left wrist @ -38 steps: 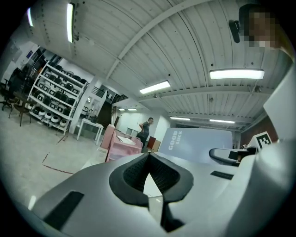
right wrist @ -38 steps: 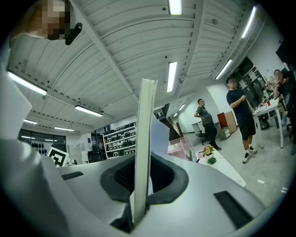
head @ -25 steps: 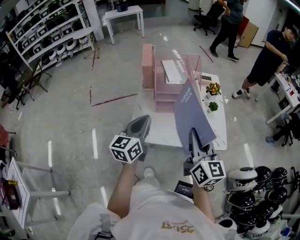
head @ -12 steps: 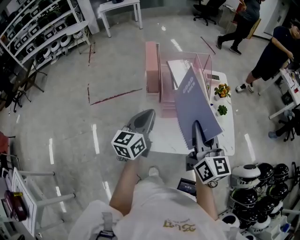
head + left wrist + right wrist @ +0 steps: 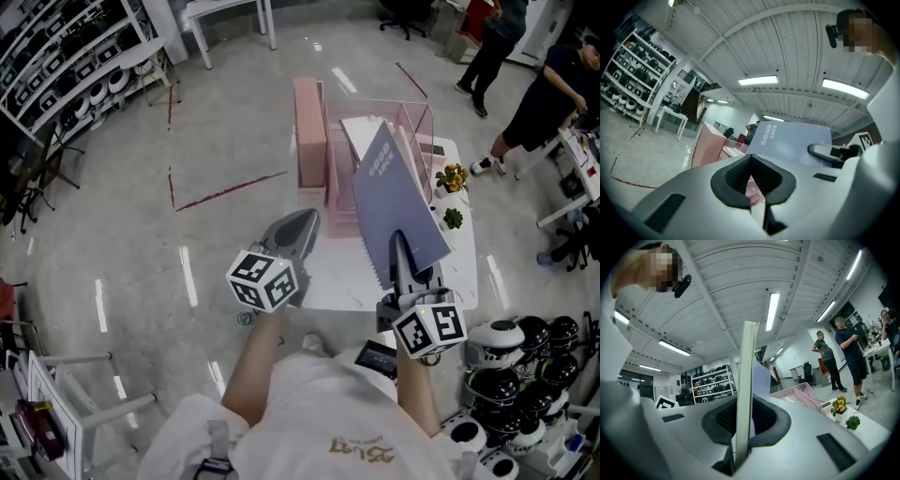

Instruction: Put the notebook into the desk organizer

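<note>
A blue-grey spiral notebook (image 5: 398, 202) stands tilted upright over the white table (image 5: 328, 277), and my right gripper (image 5: 399, 246) is shut on its lower edge. Its top corner overlaps the pink desk organizer (image 5: 312, 131), which stands at the table's far end with clear pink walls and a white sheet inside. In the right gripper view the notebook (image 5: 745, 380) runs edge-on between the jaws of the right gripper (image 5: 739, 437), with the organizer (image 5: 802, 393) beyond. My left gripper (image 5: 302, 225) is shut and empty, left of the notebook. The left gripper view shows the notebook's cover (image 5: 794, 140) and the organizer (image 5: 707, 145).
Two small potted plants (image 5: 454, 178) (image 5: 455, 219) stand on the table's right side. Helmets (image 5: 525, 349) are stacked at the lower right, and shelves (image 5: 56, 66) line the upper left. People (image 5: 553, 89) stand at the upper right. A white side table (image 5: 230, 11) is at the back.
The table and organizer have come nearer. The right gripper has carried the notebook forward, so its top now overlaps the organizer. Both grippers stay shut.
</note>
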### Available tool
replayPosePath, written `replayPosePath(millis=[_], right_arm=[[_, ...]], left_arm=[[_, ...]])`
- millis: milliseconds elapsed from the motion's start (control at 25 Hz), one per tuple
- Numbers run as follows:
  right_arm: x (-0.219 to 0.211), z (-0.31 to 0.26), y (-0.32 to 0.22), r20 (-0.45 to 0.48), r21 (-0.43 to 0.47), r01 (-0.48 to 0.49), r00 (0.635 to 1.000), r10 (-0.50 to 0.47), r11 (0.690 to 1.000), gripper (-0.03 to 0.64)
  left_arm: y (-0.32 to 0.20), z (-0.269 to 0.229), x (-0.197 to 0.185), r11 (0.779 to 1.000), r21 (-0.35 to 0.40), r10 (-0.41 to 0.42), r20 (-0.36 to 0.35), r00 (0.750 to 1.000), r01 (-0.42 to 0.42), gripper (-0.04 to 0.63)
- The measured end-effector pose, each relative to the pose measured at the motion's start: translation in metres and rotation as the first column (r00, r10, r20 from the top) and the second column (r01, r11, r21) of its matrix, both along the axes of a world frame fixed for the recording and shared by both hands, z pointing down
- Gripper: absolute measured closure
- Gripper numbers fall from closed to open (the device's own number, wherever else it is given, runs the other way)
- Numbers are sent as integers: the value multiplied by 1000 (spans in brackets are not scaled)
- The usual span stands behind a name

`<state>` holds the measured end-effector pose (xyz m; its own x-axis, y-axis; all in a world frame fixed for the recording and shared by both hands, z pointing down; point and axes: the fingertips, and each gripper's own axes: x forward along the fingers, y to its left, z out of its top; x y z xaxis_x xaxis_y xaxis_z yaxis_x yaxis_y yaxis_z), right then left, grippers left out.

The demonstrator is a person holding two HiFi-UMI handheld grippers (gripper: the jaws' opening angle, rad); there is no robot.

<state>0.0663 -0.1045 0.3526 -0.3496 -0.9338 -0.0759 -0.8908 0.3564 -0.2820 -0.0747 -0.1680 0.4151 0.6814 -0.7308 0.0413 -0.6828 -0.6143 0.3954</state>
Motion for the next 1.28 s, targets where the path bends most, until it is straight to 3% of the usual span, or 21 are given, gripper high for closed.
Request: replayPosePath(millis=[840, 1280], right_arm=[[-7, 18, -81, 21, -14, 55, 998, -55, 998, 577], [-8, 36, -124, 40, -15, 40, 998, -39, 999, 577]], left_arm=[[-68, 6, 11, 1000, -3, -24, 23, 999, 24, 577], [-92, 29, 10, 998, -44, -37, 38, 999, 39, 577]])
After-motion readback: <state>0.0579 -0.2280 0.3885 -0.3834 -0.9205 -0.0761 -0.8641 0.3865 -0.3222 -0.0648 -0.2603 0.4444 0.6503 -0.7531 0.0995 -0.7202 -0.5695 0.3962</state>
